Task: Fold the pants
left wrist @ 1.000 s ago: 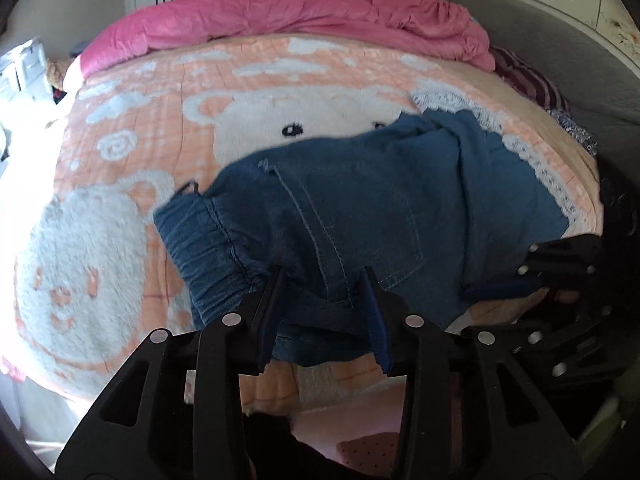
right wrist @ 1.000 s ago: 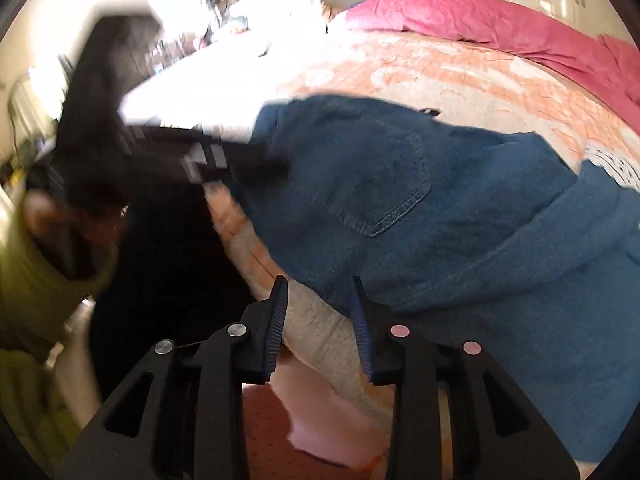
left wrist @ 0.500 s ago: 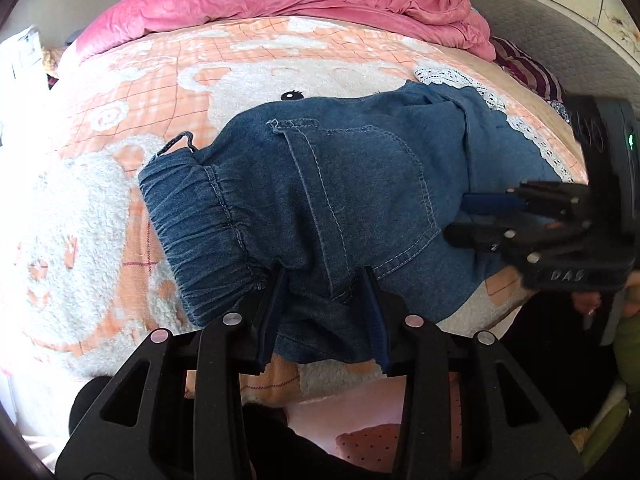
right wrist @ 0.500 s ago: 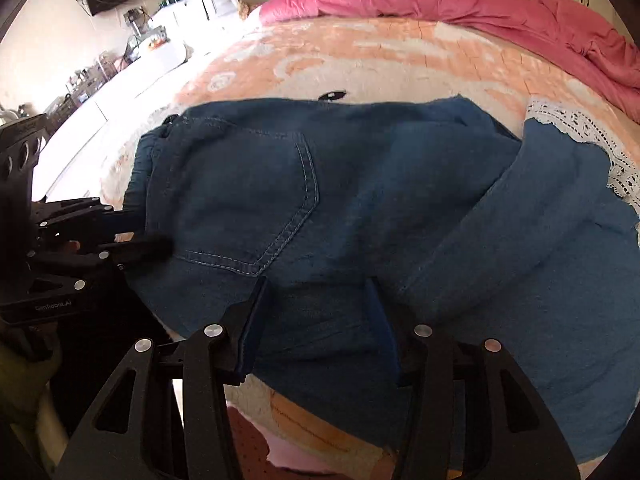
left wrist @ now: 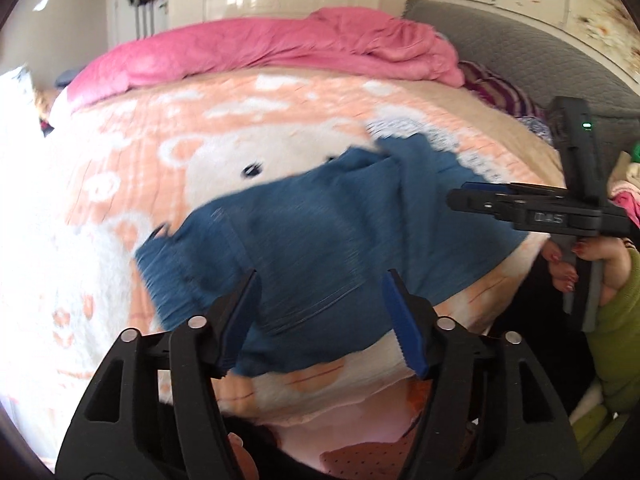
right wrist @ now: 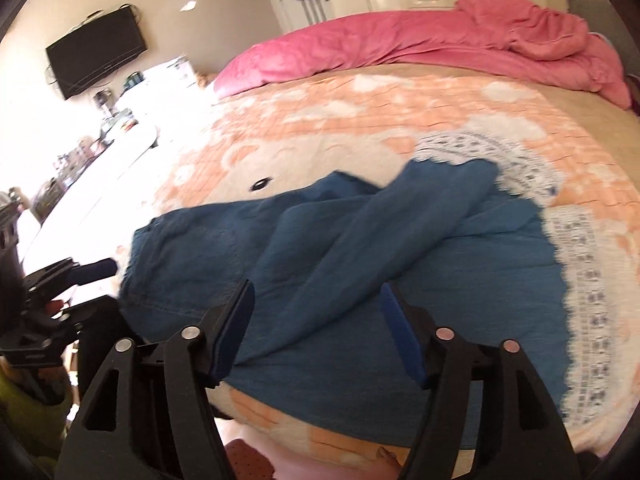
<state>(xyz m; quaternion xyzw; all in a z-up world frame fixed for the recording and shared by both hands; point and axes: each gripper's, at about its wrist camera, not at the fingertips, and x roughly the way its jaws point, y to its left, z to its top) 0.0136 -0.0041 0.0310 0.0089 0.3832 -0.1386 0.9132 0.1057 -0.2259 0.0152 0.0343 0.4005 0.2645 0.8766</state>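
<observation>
Blue denim pants [left wrist: 320, 232] lie folded on the peach bear blanket [left wrist: 180, 128] near the bed's front edge, one leg laid across the rest [right wrist: 400, 232]. My left gripper [left wrist: 320, 284] hovers over their near edge; its jaws are opening and the pads press on nothing. My right gripper [right wrist: 317, 292] hangs over the folded leg, its jaws also opening and free of the cloth. Each wrist view shows the other gripper off the side of the pants: the right gripper [left wrist: 464, 200] in a hand with a green sleeve, the left gripper [right wrist: 100, 268] at the waistband end.
A pink duvet [left wrist: 280, 52] is bunched along the far side of the bed, with a grey headboard [left wrist: 520, 48] to the right. White lace cloth [right wrist: 580, 280] lies under the pants' right end. A wall TV [right wrist: 96, 56] and a cluttered white counter [right wrist: 100, 160] stand left.
Both grippers have let go of the pants, spread their jaws and drawn back and up. The pants now rest on the blanket, and the right gripper has swung to the right.
</observation>
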